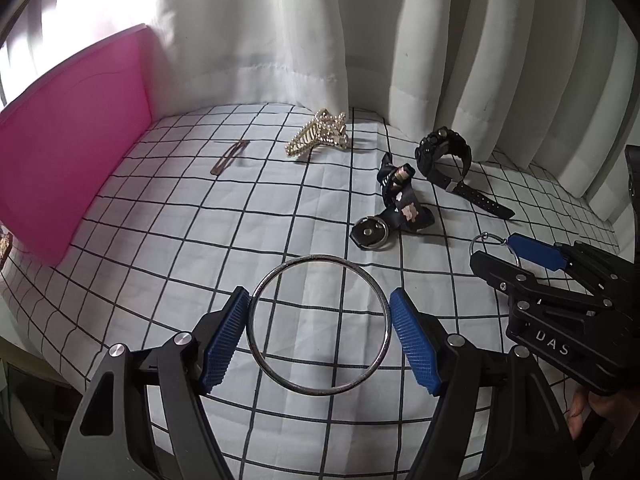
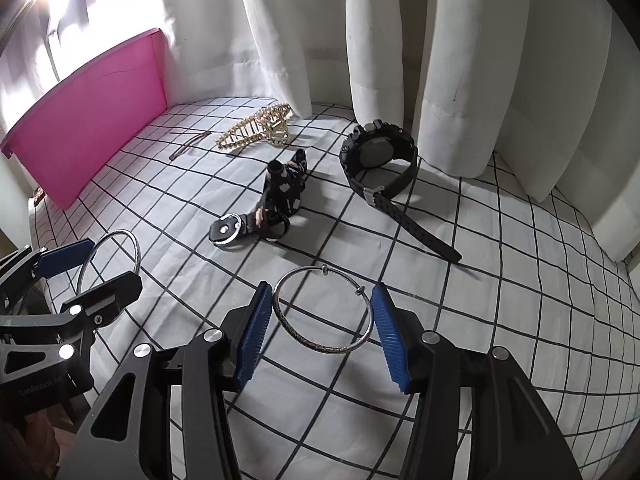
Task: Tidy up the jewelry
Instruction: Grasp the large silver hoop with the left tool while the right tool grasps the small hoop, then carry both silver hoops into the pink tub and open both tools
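- White curtains [image 1: 280, 32] hang behind a surface [image 1: 160, 248] covered with a black-grid white cloth; the even pattern makes small metal pieces easy to pick out.
- Along the left edge stands a pink box [image 1: 72, 160], seemingly the place the jewelry is bound for, though its inside is hidden.
- Left claw [image 1: 320, 336] pinches a plain bangle [image 1: 318, 390] across its width, a blue pad on each outer side. Gripped that way, the ring cannot roll or swing, and it appears lifted just off the cloth.
- Right claw [image 2: 322, 328] pinches a thinner bracelet [image 2: 324, 348] the same way. Its two small sliding knots sit on the far arc, clear of the pads, so the grip bears on smooth wire.
- Both claws sit side by side, near each other but apart, each carrying one ring. My guess is that the two similar hoops are being moved together as a pair.
- Farther back lie a gold hair claw [image 1: 318, 136] and a brown snap clip [image 1: 230, 158], near each other, close to the curtain and nearer the box.
- Right of them, a black watch [image 2: 378, 160] stands on its curled strap, with the loose end trailing toward the camera.
- Between the watch and the claws lies a patterned black strap with a round metal clasp [image 2: 228, 232], untouched.
- Next, I judge, comes a carry leftward to the box; thin rings could slip if a pad tilts.
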`<state>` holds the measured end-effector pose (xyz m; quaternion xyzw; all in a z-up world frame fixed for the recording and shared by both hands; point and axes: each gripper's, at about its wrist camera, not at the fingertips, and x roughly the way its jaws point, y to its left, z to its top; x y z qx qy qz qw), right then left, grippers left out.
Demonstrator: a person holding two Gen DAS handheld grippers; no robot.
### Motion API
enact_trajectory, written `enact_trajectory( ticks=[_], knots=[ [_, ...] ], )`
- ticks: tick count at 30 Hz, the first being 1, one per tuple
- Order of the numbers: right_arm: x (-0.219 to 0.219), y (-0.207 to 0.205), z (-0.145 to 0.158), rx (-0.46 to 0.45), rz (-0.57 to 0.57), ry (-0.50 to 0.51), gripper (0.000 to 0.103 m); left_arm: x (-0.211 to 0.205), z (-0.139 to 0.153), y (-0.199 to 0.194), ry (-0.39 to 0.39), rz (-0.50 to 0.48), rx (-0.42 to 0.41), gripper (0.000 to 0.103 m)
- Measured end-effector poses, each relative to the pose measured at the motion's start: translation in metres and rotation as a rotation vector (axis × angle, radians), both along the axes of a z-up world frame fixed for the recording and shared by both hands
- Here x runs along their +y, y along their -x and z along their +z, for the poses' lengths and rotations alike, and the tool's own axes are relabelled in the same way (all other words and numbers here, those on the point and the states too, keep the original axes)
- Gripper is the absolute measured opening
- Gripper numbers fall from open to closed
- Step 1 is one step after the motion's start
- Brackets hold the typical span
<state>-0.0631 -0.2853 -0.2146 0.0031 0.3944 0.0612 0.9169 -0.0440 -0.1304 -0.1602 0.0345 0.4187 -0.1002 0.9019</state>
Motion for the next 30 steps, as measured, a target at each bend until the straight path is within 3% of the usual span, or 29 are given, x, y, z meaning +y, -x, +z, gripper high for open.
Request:
enact_trajectory(
  ticks=[11,21,30],
  knots=[
    [0.048,-0.011,0.073,-0.102,0.033,-0.003,0.05,0.064,0.082,-0.015,0.048,0.046,-0.129,0.07],
    [0.128,-0.041,0.167,-0.276,0.114,-0.009,0.05,0.154,0.174,-0.034,0.098,0.112,-0.268,0.07],
    [0.239,-0.09,0.219,-0.35,0.277,-0.022,0.05,0.266,0.2,-0.066,0.077,0.241,-0.287,0.07]
  ],
)
